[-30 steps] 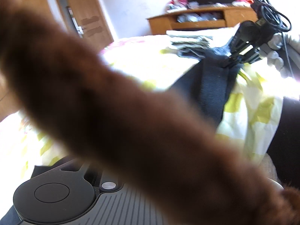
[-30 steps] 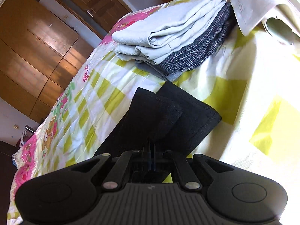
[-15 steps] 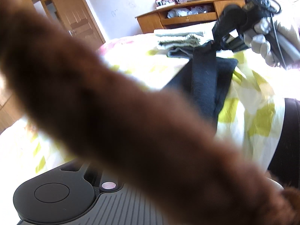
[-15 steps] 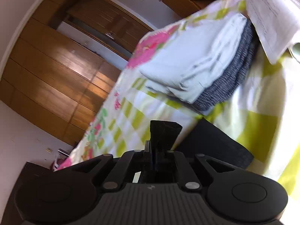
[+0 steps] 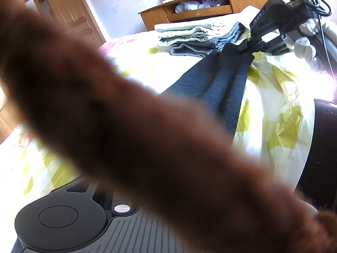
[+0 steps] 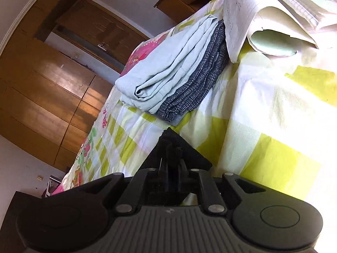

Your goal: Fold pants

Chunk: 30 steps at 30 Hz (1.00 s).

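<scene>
Nearest the left gripper's camera, a blurred brown furry sleeve hid that gripper's fingers, so its state could not be told. Beyond the sleeve, the dark pants hung stretched above the bed, one end bunched in the right gripper, whose jaws had just been opening yet stood narrow with cloth between them. To fold well, the held end should probably be lowered flat and square before letting go. Beyond the pants lay a stack of folded clothes. No container could be made out.
</scene>
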Tool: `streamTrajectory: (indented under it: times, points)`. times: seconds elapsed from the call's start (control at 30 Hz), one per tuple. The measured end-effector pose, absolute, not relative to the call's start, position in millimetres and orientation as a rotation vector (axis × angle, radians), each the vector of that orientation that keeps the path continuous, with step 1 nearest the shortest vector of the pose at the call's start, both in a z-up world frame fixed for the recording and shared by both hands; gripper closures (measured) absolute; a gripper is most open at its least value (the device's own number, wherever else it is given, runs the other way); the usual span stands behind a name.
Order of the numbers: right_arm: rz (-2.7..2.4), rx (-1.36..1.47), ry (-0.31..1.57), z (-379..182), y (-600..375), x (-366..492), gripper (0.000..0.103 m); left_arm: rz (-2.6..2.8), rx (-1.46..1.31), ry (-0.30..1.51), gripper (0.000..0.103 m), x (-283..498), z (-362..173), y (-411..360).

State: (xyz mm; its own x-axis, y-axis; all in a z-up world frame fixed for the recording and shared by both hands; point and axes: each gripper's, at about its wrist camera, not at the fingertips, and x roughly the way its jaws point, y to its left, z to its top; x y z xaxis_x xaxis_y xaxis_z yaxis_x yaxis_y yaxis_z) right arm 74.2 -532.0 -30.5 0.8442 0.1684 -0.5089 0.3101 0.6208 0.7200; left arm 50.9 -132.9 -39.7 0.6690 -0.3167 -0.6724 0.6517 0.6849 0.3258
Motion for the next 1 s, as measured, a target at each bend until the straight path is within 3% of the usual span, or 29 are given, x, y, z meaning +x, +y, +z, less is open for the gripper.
streamTrajectory:
  times: [0.13, 0.2, 0.23, 0.47, 0.67, 1.0]
  points:
    - [-0.078, 0.9, 0.615, -32, -531, 79, 0.071, -0.585, 0.579, 0.613, 0.069, 52, -37, -134]
    - [-0.074, 0.895, 0.611, -29, -527, 85, 0.081, -0.587, 0.585, 0.612, 0.069, 53, -37, -136]
    - [-0.054, 0.899, 0.601, -24, -525, 90, 0.081, -0.585, 0.586, 0.611, 0.069, 53, -37, -136]
    - [0.142, 0.928, 0.364, 32, -513, 87, 0.081, -0.559, 0.565, 0.566, 0.069, 52, -21, -130]
    - [-0.085, 0.967, 0.609, -39, -536, 80, 0.081, -0.578, 0.57, 0.611, 0.068, 56, -37, -136]
    - [-0.029, 0.985, 0.71, -32, -528, 56, 0.063, -0.586, 0.568, 0.609, 0.068, 53, -40, -137]
